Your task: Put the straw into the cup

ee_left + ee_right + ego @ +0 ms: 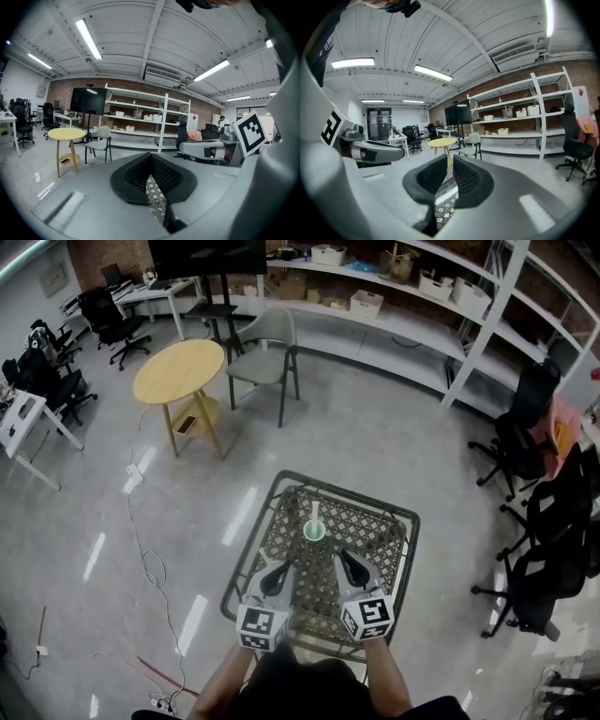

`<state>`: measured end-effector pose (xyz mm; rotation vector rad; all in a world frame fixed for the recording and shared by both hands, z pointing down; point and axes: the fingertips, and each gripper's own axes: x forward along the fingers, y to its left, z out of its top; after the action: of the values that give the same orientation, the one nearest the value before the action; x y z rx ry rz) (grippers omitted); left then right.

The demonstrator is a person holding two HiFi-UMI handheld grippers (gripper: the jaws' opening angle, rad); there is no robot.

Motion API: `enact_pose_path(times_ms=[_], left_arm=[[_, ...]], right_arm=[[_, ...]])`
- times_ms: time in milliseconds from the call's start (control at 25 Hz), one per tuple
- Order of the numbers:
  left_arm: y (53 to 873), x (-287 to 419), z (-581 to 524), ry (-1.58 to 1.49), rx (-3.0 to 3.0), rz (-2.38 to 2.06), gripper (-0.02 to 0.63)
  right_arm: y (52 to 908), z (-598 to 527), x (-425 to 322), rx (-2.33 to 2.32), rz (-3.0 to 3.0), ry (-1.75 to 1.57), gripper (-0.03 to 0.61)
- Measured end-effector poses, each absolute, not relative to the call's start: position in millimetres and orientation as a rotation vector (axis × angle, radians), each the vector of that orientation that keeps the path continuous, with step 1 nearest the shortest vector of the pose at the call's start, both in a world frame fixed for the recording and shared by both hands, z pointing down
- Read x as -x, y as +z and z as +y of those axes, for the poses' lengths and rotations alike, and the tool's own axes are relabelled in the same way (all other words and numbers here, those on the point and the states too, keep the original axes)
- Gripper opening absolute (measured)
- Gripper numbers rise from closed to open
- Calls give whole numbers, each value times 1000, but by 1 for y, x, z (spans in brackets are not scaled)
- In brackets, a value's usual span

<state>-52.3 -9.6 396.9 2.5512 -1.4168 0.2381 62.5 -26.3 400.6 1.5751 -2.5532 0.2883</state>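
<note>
Head view
Counter [405, 521]: a dark metal lattice top carrying the cup.
Cup [314, 532]: a small green cup standing upright on the counter, towards its far side.
Straw [315, 513]: white, upright inside the cup, with its upper end rising above the rim.
Left gripper [279, 568]: on the near side of the cup and to its left, apart from it, pointing towards it.
Right gripper [349, 562]: on the near side of the cup and to its right, apart from it, level with the left gripper.

Left gripper view
Left gripper [150, 157]: the black jaw tips meet with nothing held; lower down, the lattice of the counter [156, 194] shows through the gap. The cup is out of sight.

Right gripper view
Right gripper [449, 164]: the jaws stand a narrow slit apart and are empty; the lattice of the counter [443, 206] shows below them. The cup is out of sight.
</note>
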Motion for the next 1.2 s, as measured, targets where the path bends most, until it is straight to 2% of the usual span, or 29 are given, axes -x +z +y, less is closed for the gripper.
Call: enact_pose_path(times_ms=[320,1200], left_arm=[[381,52,29,225,-2561,-1449,6],[376,37,74,239,-2588,-1447,6]], right_arm=[[395,20,-71,-1602,-2542,281,3],[397,72,-86,-1591,-2515,268,3]])
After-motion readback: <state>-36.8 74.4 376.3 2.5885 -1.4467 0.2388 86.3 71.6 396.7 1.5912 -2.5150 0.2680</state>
